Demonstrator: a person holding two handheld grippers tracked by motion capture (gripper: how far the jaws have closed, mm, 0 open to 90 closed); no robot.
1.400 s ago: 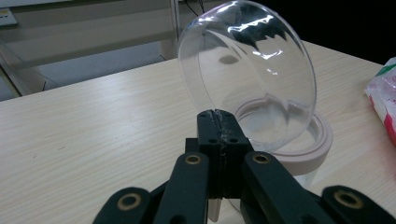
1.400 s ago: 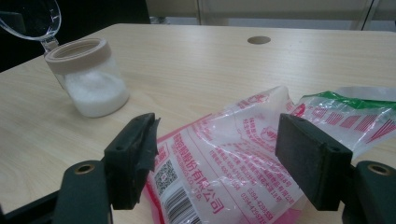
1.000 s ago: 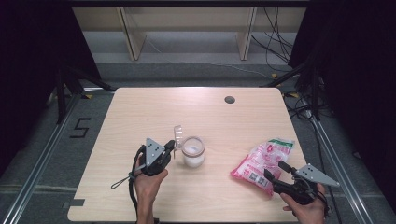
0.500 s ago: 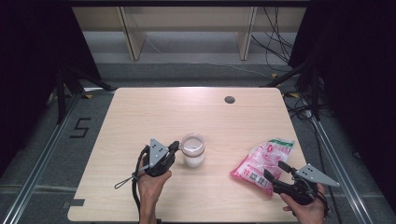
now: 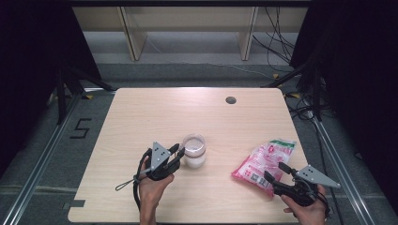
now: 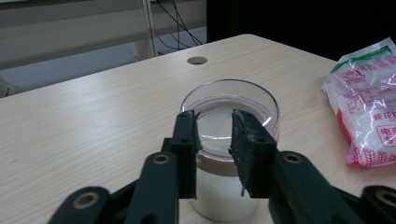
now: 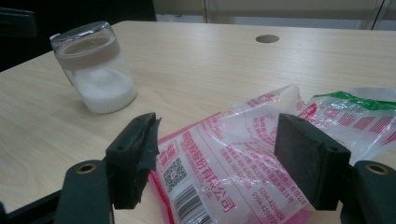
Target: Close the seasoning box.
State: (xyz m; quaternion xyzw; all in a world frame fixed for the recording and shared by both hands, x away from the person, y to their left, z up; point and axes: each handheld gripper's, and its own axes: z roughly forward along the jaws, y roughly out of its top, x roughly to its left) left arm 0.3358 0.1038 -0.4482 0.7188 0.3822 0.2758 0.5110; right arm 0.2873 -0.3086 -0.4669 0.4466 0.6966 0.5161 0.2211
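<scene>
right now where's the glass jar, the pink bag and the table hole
glass jar (image 5: 194, 151): high view, on its side wall.
pink bag (image 7: 224, 158): right gripper view, on its printed front.
table hole (image 5: 230, 100): high view, on its middle.

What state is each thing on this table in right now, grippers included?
Glass jar: upright, lid on, part full of white grains.
Pink bag: lying flat, crumpled.
Left gripper: jaws just opened a little, nothing between them, beside the jar.
Right gripper: open wide over the bag.
</scene>
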